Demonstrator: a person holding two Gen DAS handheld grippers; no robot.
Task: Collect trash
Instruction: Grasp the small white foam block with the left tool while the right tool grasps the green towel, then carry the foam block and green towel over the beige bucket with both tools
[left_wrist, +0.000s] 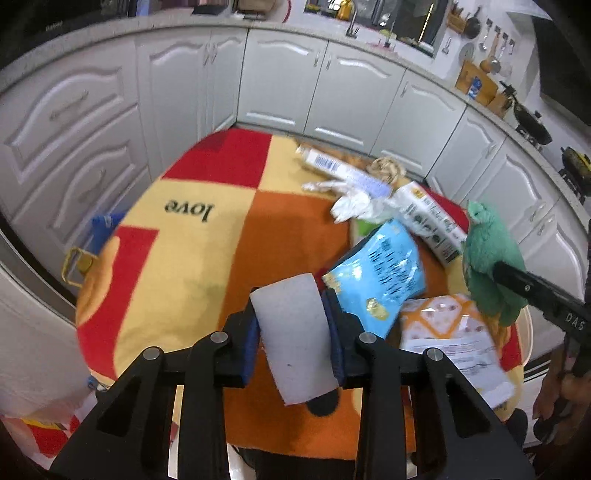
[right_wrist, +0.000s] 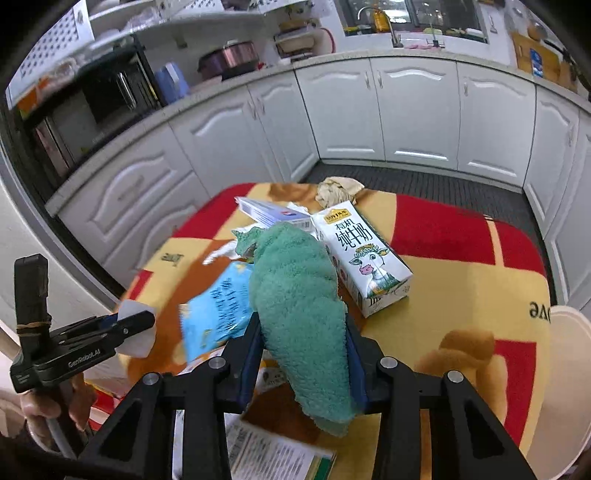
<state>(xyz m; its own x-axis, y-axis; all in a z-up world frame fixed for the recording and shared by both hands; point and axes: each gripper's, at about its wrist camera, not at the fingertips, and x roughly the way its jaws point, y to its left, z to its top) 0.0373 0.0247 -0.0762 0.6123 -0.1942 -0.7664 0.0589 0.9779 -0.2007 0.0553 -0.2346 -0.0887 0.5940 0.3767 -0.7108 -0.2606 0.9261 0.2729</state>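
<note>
i had my left gripper clenched on a white sponge block, both pads pressing its sides, and it hung clear above the near middle of the table with its red, orange and yellow cloth. my right gripper was clamped on a green fuzzy cloth, which drooped out past the fingertips over the litter below it.

as i judged it, the collecting was barely under way: two pieces were lifted off and nothing had yet been dropped anywhere. the rest lay in a loose heap toward the table's far right part: a blue snack bag nearest me, a milk carton on its side beyond it, a long white box toward the far edge, a crumpled white tissue between them, and a beige wad of paper right at the far edge. an orange and white packet with printed paper sat at the near right edge.

as for containers, i could see no bin or bag that i could be sure of. something pale and rounded showed off the table's right edge in my right wrist view, but i couldn't tell what it was or whether it held anything. the carton looked closed; what was inside i couldn't say.
</note>
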